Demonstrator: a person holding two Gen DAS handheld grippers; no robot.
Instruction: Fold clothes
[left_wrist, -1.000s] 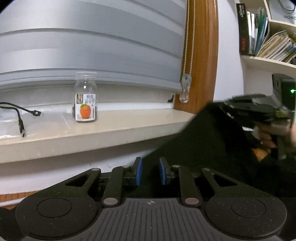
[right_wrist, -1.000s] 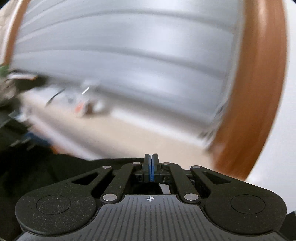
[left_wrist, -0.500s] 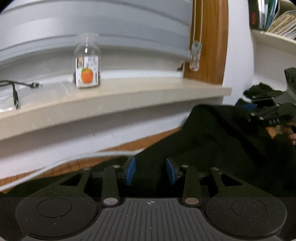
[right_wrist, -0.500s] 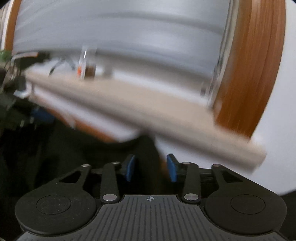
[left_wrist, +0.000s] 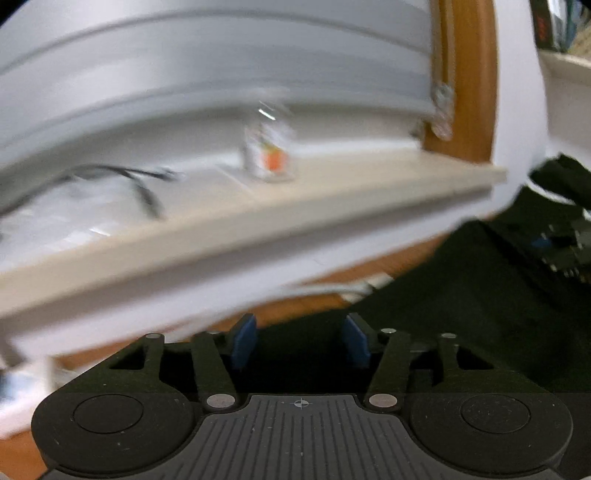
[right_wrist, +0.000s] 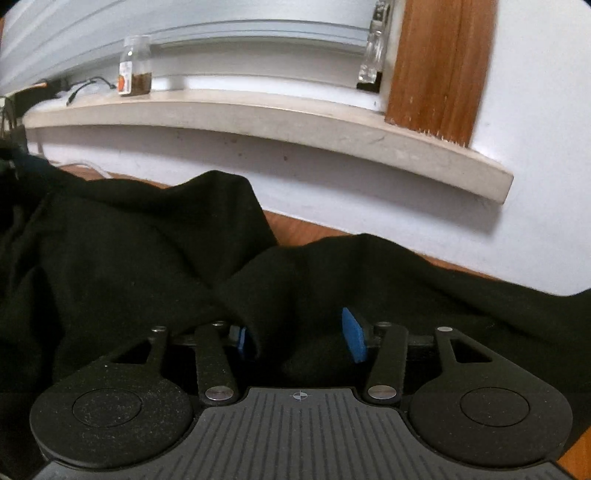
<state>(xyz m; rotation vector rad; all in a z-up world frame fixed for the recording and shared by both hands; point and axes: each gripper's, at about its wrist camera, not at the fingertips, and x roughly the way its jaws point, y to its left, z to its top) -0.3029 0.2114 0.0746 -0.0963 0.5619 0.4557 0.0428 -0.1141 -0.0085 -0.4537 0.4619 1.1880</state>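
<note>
Left wrist view blurred; black garment (right_wrist: 140, 251) hides right gripper (right_wrist: 299, 336) left pad

The garment (right_wrist: 140, 251) lies heaped on the table (right_wrist: 306, 229), reaching its far edge, which meets the wall under the window sill (right_wrist: 258, 114). On the sill, a jar (right_wrist: 135, 66) stands toward the left end, with a cable (right_wrist: 86, 86) lying left of it. A window frame post (right_wrist: 439, 62) rises from the sill's right end.
</note>
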